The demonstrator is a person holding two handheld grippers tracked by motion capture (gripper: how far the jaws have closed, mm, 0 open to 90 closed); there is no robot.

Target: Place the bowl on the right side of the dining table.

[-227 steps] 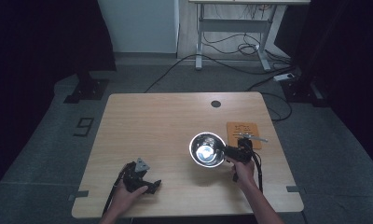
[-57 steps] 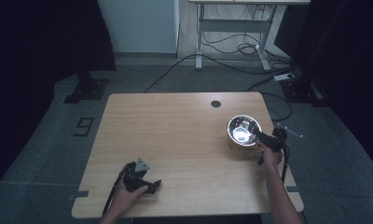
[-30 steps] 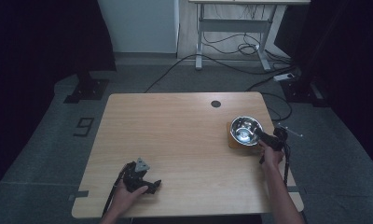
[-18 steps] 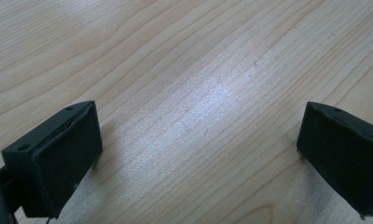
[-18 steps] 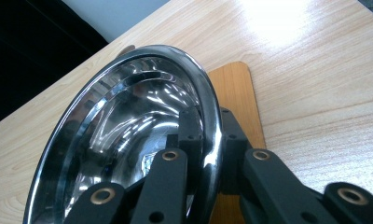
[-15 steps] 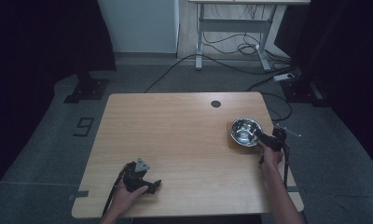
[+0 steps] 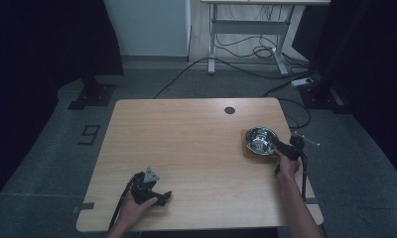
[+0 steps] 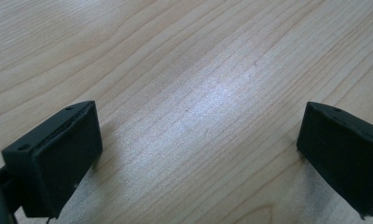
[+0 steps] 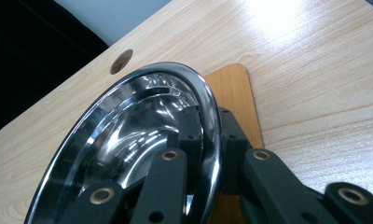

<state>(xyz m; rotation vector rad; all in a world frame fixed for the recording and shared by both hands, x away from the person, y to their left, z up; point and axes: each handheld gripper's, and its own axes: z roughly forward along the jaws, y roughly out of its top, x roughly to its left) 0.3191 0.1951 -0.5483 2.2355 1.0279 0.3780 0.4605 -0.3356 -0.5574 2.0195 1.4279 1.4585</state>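
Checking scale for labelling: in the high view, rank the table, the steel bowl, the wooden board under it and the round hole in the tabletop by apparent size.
1. table
2. wooden board and steel bowl: too alike to rank, since the bowl covers most of the board
3. round hole

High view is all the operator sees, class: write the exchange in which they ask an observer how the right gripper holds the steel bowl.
Operator: Is the right gripper actually on the bowl?
Observer: Yes, its jaws pinch the rim, one inside, one outside.
Operator: What lies under the bowl?
Observer: A small wooden board, showing past the rim.
Operator: And the left gripper?
Observer: Open, jaws wide apart over bare table, nothing between them.
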